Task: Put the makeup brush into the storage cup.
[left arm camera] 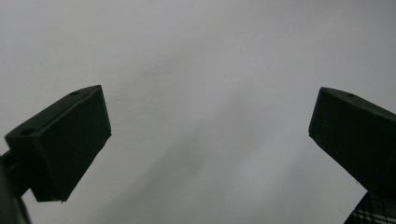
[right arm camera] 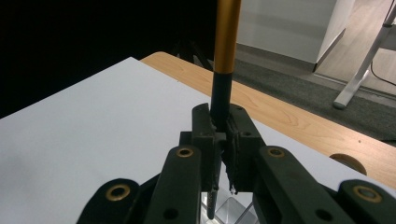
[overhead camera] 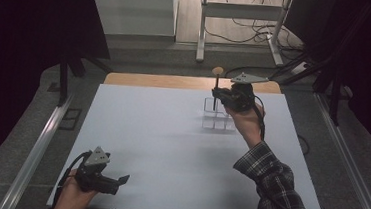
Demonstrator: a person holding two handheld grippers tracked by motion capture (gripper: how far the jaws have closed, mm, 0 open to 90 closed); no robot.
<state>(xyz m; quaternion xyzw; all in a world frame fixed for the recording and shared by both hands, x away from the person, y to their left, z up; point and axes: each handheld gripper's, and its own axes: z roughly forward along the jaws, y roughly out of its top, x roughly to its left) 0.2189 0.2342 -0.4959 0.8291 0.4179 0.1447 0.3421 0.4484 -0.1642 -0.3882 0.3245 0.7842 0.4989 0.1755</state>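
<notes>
High view shows a slim brush-like tool [overhead camera: 216, 89], dark in its lower shaft with a gold upper section and a pale rounded top, held upright over a clear plastic rack [overhead camera: 216, 118] of small open cells. Its lower end dips into or just above the rack's rear left cell; which of the two cannot be settled from this angle. The right claw [overhead camera: 218, 93] is pressed together on the dark shaft, and the right gripper view confirms the pinch [right arm camera: 220, 135], the jaws tight on either side of the rod just below the gold band.

Risk sits mostly in that grip and that rack. The hold is narrow and well below the tool's top, so any sideways nudge could let the rod pivot or slide between the jaws. The rack looks light and stands free on the white worktop [overhead camera: 160, 142]; if the tip catches a cell wall on the way down or up, the rack will likely tip or skid rather than resist. A slanted release could also leave the tool leaning and lever the rack over.

Well away from the rack, at the worktop's near left corner, the left claw [overhead camera: 123, 179] is spread wide and empty, too far off to steady anything.
</notes>
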